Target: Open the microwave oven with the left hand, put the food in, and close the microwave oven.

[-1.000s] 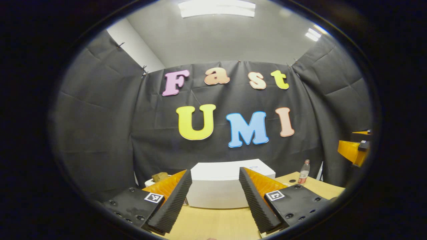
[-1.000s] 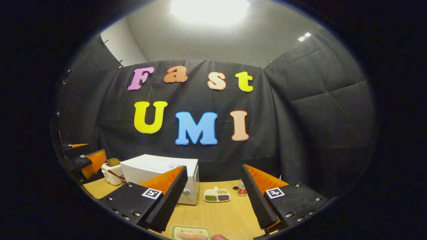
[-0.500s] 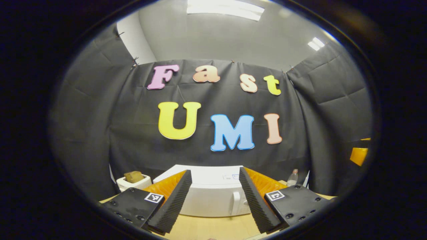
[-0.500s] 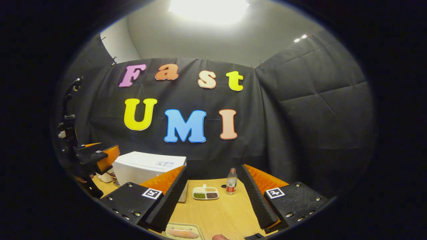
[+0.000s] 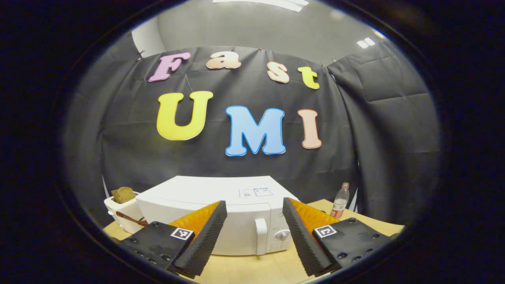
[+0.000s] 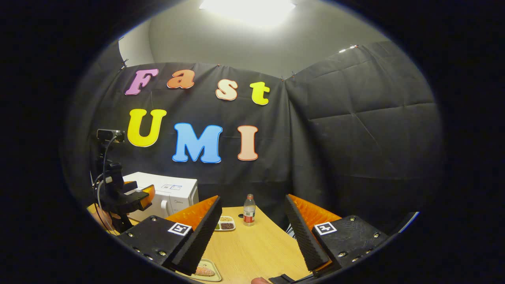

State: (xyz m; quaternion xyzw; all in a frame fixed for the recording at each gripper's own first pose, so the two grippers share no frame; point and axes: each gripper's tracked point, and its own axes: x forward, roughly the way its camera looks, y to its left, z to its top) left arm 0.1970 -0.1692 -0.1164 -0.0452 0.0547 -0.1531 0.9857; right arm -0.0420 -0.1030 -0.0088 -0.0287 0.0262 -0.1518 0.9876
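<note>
Both jaws spread — left gripper (image 5: 254, 236) facing shut microwave (image 5: 221, 217)

Your left gripper (image 5: 254, 236) sits in front of the microwave (image 5: 221, 209), so its fingers cover the lower door on both sides of the handle (image 5: 260, 240). The toaster (image 5: 120, 213) beside it is cut off at the edge. In the right gripper view, a finger (image 6: 197, 240) hides half of the food tray (image 6: 203, 272) and part of the divided dish (image 6: 225, 224). The bottle (image 6: 248, 210) label is too small to read.
</note>
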